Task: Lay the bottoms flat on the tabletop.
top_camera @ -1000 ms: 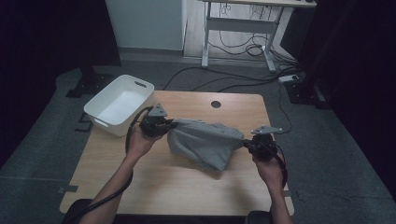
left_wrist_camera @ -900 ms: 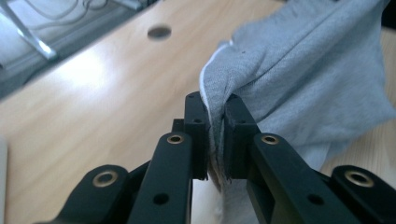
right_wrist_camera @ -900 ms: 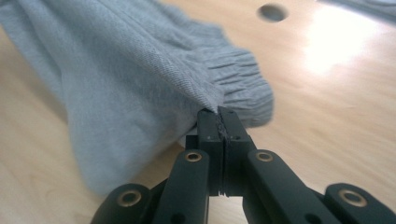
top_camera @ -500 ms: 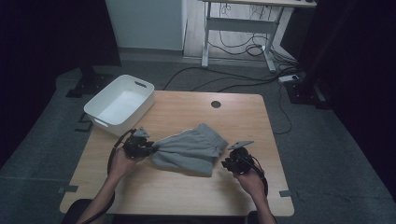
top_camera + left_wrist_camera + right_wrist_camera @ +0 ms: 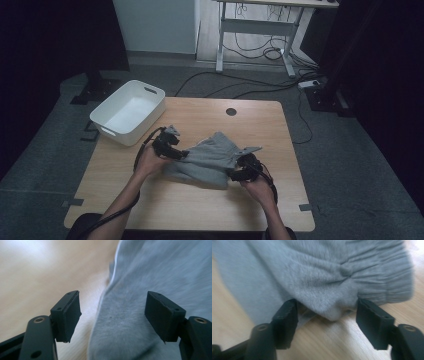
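A crumpled grey knit garment (image 5: 210,159) lies on the wooden table (image 5: 200,212) between the two hands. My left gripper (image 5: 181,154) is at the cloth's left edge. Its jaws have just been opening and stand apart (image 5: 113,312), with a fold of the grey cloth (image 5: 150,277) lying between them and touching neither pad. My right gripper (image 5: 233,175) is at the garment's right end. Its jaws have also just been opening (image 5: 327,315); the ribbed cuff end of the cloth (image 5: 324,270) rests loosely between them on the wood.
An empty white plastic bin (image 5: 127,112) stands at the table's far left corner. A round cable hole (image 5: 231,111) is near the back edge. Beyond the table are a desk frame (image 5: 260,30) and cables on the floor.
Both hands came down and toward the near side, lowering the garment from the air onto the table. It now lies slack instead of stretched between the grippers, and both sets of jaws have let go.
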Available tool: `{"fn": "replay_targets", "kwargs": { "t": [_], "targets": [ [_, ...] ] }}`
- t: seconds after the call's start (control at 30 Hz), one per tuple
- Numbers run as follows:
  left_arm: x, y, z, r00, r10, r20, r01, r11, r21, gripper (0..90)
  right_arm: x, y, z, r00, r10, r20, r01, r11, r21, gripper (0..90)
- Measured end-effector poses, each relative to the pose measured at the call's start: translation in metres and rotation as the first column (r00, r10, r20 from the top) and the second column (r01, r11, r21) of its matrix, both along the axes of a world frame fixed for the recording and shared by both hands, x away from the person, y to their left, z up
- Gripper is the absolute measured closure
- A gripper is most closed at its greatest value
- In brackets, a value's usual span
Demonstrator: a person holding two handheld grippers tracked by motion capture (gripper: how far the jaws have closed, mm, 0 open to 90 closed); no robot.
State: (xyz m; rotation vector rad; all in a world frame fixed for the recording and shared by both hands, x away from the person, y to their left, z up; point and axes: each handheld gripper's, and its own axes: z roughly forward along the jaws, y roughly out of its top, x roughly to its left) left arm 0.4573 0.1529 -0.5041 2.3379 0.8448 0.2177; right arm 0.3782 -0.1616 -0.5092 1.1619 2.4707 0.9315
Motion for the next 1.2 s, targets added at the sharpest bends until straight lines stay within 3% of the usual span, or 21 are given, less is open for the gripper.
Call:
{"fn": "replay_targets", "kwargs": {
  "t": [0.07, 0.1, 0.17, 0.2, 0.23, 0.27, 0.33, 0.4, 0.47, 0.6, 0.7, 0.77, 0.83, 0.87, 0.9, 0.97, 1.0, 1.07, 1.13, 1.2],
  "targets": [
    [0.002, -0.004, -0.014, 0.9993, -0.005, -0.036, 0.006, 0.9998, 0.019, 28.4, 0.002, 0.002, -0.008, 0.9999, -0.011, 0.000, 0.011, 1.000, -0.006, 46.3],
    [0.001, -0.005, -0.018, 0.9987, -0.012, -0.049, 0.013, 0.9998, 0.018, 30.5, 0.004, 0.002, -0.012, 0.9998, -0.021, -0.007, 0.021, 1.000, 0.002, 57.1],
    [-0.001, -0.007, -0.023, 0.9979, -0.021, -0.062, 0.023, 0.9994, 0.027, 38.6, 0.006, 0.001, -0.016, 0.9995, -0.023, -0.021, 0.024, 0.999, 0.021, 71.3],
    [-0.003, -0.008, -0.024, 0.9984, -0.030, -0.048, 0.032, 0.9989, 0.035, 43.7, 0.006, 0.000, -0.018, 0.9992, -0.027, -0.030, 0.028, 0.999, 0.026, 80.2],
    [-0.005, -0.010, -0.023, 0.9975, -0.042, -0.057, 0.044, 0.9983, 0.039, 51.9, 0.007, -0.001, -0.020, 0.9990, -0.027, -0.036, 0.028, 0.999, 0.034, 85.8],
    [-0.006, -0.011, -0.022, 0.9970, -0.045, -0.062, 0.048, 0.9979, 0.042, 62.6, 0.006, -0.003, -0.019, 0.9986, -0.036, -0.040, 0.038, 0.998, 0.050, 88.5],
    [-0.010, -0.014, -0.019, 0.9965, -0.067, -0.051, 0.070, 0.9946, 0.076, 73.2, 0.005, -0.006, -0.016, 0.9985, -0.044, -0.031, 0.046, 0.997, 0.065, 89.1],
    [-0.017, -0.018, -0.011, 0.9952, -0.096, -0.017, 0.097, 0.9895, 0.107, 77.2, 0.001, -0.010, -0.006, 0.9987, -0.049, -0.009, 0.050, 0.996, 0.075, 89.4],
    [-0.023, -0.018, 0.000, 0.9933, -0.115, 0.014, 0.113, 0.9901, 0.083, 78.1, -0.003, -0.015, 0.009, 0.9978, -0.061, 0.027, 0.059, 0.994, 0.088, 89.6],
    [-0.029, -0.008, 0.041, 0.9900, -0.108, 0.091, 0.112, 0.9926, -0.046, 78.5, -0.008, -0.030, 0.053, 0.9904, -0.084, 0.110, 0.073, 0.992, 0.100, 89.7],
    [-0.030, 0.008, 0.076, 0.9847, -0.041, 0.170, 0.067, 0.9856, -0.155, 78.6, -0.003, -0.036, 0.089, 0.9809, -0.104, 0.164, 0.085, 0.989, 0.123, 89.7],
    [-0.027, 0.017, 0.086, 0.9786, 0.028, 0.204, 0.010, 0.9831, -0.183, 78.6, 0.003, -0.032, 0.106, 0.9767, -0.105, 0.187, 0.078, 0.986, 0.146, 89.5],
    [-0.022, 0.026, 0.083, 0.9700, 0.091, 0.226, -0.058, 0.9877, -0.145, 78.6, 0.016, -0.019, 0.116, 0.9806, -0.087, 0.176, 0.062, 0.988, 0.144, 83.7],
    [-0.017, 0.031, 0.076, 0.9670, 0.130, 0.219, -0.107, 0.9879, -0.112, 78.3, 0.020, -0.014, 0.115, 0.9802, -0.090, 0.176, 0.067, 0.989, 0.132, 75.4],
    [-0.011, 0.038, 0.065, 0.9677, 0.161, 0.194, -0.148, 0.9858, -0.079, 77.2, 0.025, -0.009, 0.113, 0.9768, -0.102, 0.188, 0.080, 0.990, 0.120, 69.1],
    [-0.002, 0.055, 0.040, 0.9645, 0.221, 0.145, -0.223, 0.9748, -0.001, 68.5, 0.033, -0.003, 0.103, 0.9818, -0.094, 0.165, 0.076, 0.991, 0.110, 56.8],
    [-0.002, 0.060, 0.033, 0.9620, 0.236, 0.137, -0.238, 0.9712, 0.001, 61.9, 0.033, -0.003, 0.096, 0.9844, -0.093, 0.149, 0.077, 0.991, 0.110, 54.4],
    [-0.005, 0.074, 0.022, 0.9587, 0.261, 0.112, -0.259, 0.9652, -0.034, 52.3, 0.030, -0.005, 0.085, 0.9883, -0.079, 0.130, 0.067, 0.993, 0.092, 49.6],
    [-0.009, 0.078, 0.020, 0.9585, 0.262, 0.113, -0.258, 0.9650, -0.048, 46.0, 0.026, -0.011, 0.072, 0.9916, -0.073, 0.106, 0.066, 0.996, 0.065, 47.4],
    [-0.015, 0.078, 0.021, 0.9619, 0.243, 0.125, -0.238, 0.9697, -0.055, 41.1, 0.024, -0.016, 0.058, 0.9950, -0.072, 0.070, 0.069, 0.997, 0.043, 45.0]
  ]
}}
